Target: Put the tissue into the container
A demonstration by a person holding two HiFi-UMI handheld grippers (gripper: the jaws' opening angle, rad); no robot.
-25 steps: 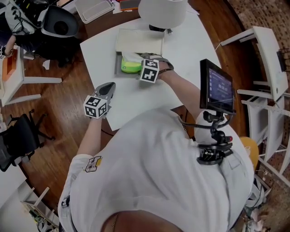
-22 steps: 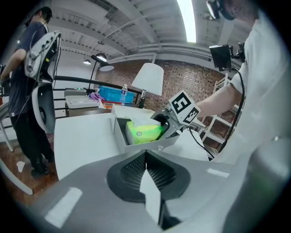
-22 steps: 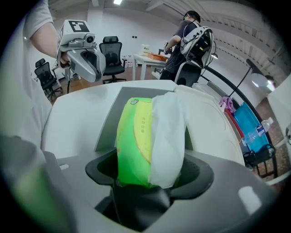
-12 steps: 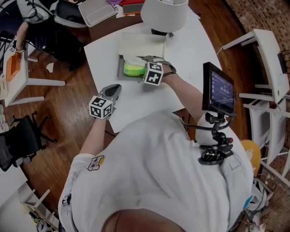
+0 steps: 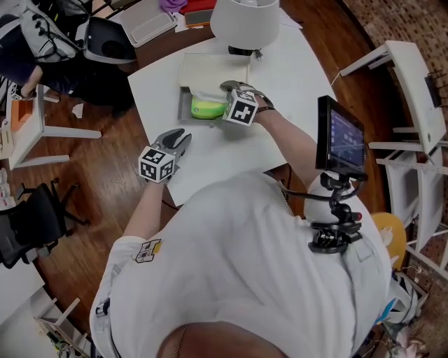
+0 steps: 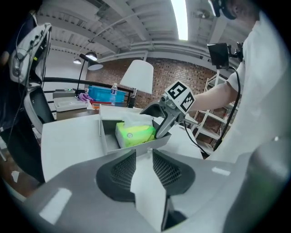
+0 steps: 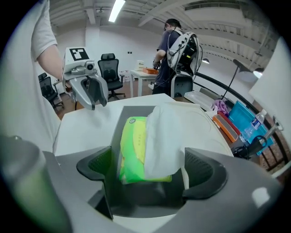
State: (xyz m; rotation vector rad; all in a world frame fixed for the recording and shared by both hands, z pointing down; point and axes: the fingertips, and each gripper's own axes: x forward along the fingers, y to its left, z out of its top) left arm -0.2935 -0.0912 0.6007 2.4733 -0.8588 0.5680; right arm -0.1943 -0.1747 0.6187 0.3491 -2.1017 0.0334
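Observation:
A green tissue pack (image 5: 205, 108) lies inside the grey open container (image 5: 183, 105) on the white table (image 5: 210, 157). A white tissue (image 7: 163, 136) sticks up from the pack (image 7: 134, 150). My right gripper (image 5: 222, 98) reaches into the container's right end. Its jaws are opening and stand on either side of the pack without pressing it (image 7: 150, 168). My left gripper (image 5: 180, 135) hovers over the table's left edge, jaws slightly parted, nothing between them (image 6: 141, 157). It looks toward the container (image 6: 109, 143) and the right gripper (image 6: 161, 123).
A white lamp (image 5: 245, 17) stands behind the container, with a flat cream panel (image 5: 213, 68) just beyond it. A small monitor (image 5: 341, 136) is mounted at my right. Chairs, a side table (image 5: 28, 126) and a person stand off to the left.
The right gripper's jaws have spread wider around the tissue pack, which stays in the container. The left gripper has edged up slightly and its jaws now show a small gap.

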